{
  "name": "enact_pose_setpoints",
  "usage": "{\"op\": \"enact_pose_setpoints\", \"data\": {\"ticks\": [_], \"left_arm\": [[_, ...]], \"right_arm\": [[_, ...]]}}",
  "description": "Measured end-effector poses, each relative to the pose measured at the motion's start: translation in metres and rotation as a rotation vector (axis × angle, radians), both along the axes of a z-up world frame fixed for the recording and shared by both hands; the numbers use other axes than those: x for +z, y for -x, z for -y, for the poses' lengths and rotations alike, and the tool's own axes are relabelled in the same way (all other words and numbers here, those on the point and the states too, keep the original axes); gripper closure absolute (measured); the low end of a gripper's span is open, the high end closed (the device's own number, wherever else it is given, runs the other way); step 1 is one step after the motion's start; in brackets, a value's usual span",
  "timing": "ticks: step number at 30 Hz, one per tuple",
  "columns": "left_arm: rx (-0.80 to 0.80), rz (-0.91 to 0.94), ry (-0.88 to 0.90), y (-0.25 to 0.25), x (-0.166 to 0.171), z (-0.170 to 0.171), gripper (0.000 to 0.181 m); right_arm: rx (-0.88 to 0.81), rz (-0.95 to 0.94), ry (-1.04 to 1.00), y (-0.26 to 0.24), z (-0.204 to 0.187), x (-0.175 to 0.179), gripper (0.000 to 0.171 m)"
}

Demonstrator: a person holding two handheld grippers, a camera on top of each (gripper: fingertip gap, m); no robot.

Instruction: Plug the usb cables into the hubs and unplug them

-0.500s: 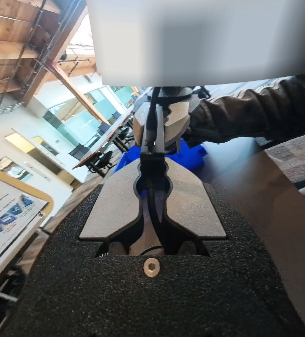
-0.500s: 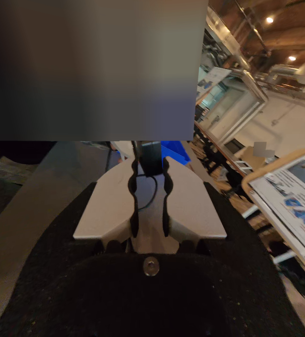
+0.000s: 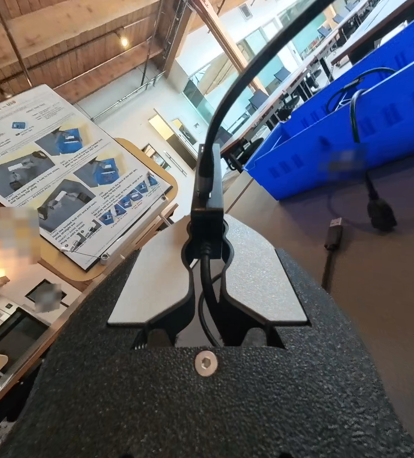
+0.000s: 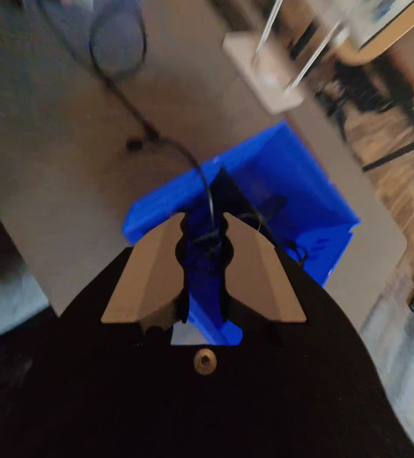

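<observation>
Black and boxy, the hub (image 3: 207,210) stands clamped in the left tongs (image 3: 206,238), raised off the desk (image 3: 349,285), a cable (image 3: 228,104) plugged into its side and arching up out of frame. Only the left view shows this; it also shows a loose plug (image 3: 334,229) lying on the desk right of the hub, near blue bins (image 3: 324,168) and left of an instruction board (image 3: 59,178). The blurred right view looks down into a blue bin (image 4: 287,198). The right tongs (image 4: 204,220) stand narrowly parted above it; whether they grip the thin cable (image 4: 201,178) between them, I cannot tell.
</observation>
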State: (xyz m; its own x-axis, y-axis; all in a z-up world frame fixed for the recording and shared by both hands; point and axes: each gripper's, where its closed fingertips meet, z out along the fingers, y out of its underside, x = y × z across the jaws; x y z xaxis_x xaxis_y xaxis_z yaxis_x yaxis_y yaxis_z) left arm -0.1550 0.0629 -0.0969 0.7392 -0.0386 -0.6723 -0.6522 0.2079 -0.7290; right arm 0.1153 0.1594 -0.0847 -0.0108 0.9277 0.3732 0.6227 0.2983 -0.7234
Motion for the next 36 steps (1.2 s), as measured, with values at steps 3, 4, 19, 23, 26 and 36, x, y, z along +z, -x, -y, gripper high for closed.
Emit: {"op": "enact_pose_setpoints", "data": {"ticks": [3, 4, 19, 23, 26, 36], "left_arm": [[0.015, 0.009, 0.010, 0.005, -0.004, -0.002, 0.163], [0.017, 0.015, 0.015, 0.007, -0.005, -0.003, 0.163], [0.011, -0.001, 0.001, 0.008, -0.003, 0.002, 0.163], [-0.013, -0.002, 0.000, 0.002, -0.002, 0.003, 0.163], [-0.013, -0.012, 0.008, 0.001, -0.006, 0.001, 0.163], [0.015, -0.009, 0.021, 0.010, -0.009, -0.001, 0.163]], "right_arm": [[0.066, 0.176, -0.074, -0.006, 0.001, -0.029, 0.145], [0.114, 0.167, -0.095, 0.002, 0.009, -0.026, 0.145], [0.289, 0.146, -0.214, 0.046, 0.056, -0.011, 0.147], [0.084, 0.100, -0.043, 0.002, 0.010, -0.020, 0.147], [0.078, 0.129, -0.024, 0.002, -0.007, -0.041, 0.146], [0.061, 0.177, -0.289, 0.053, -0.049, -0.067, 0.167]]}}
